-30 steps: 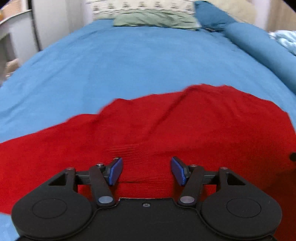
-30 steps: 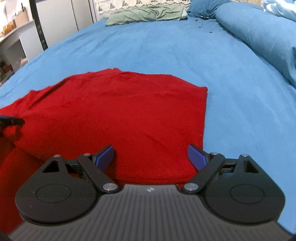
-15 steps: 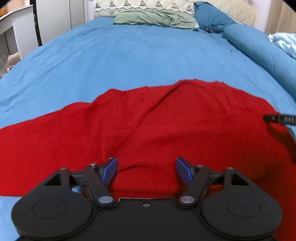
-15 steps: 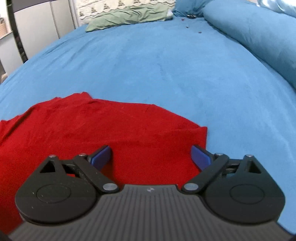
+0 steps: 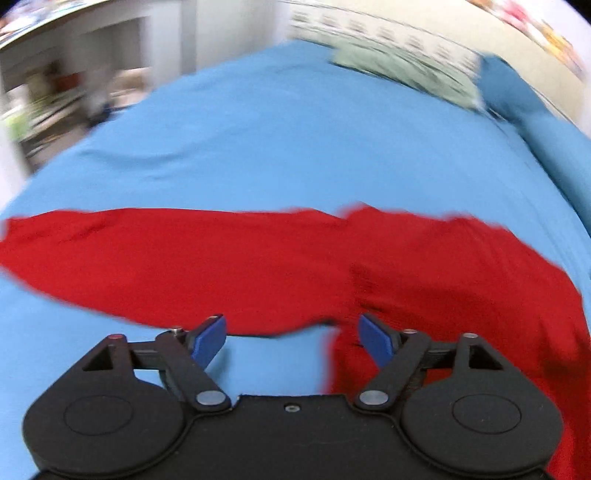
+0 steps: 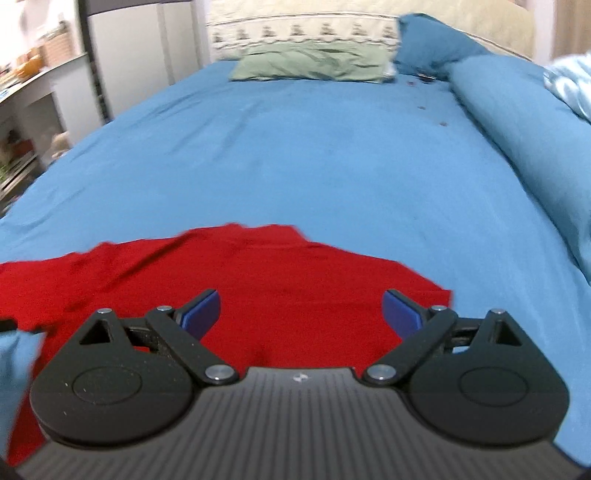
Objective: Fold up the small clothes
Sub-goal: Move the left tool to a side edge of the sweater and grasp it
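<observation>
A red knitted garment (image 5: 280,262) lies spread on the blue bed sheet (image 5: 295,147). A long sleeve stretches to the left in the left wrist view, and the body lies to the right. My left gripper (image 5: 291,338) is open and empty, at the near edge where sleeve and body meet. The garment also shows in the right wrist view (image 6: 280,280). My right gripper (image 6: 301,310) is open and empty above the garment's near part, close to its right edge.
A green pillow (image 6: 314,64) and a patterned pillow (image 6: 303,31) lie at the head of the bed. A rolled blue duvet (image 6: 524,122) runs along the right side. Shelves and white furniture (image 6: 40,85) stand to the left of the bed.
Both grippers have pulled back toward the near side and stay open. The left view has swung left, so the sleeve now shows. Less of the garment lies ahead of the right gripper.
</observation>
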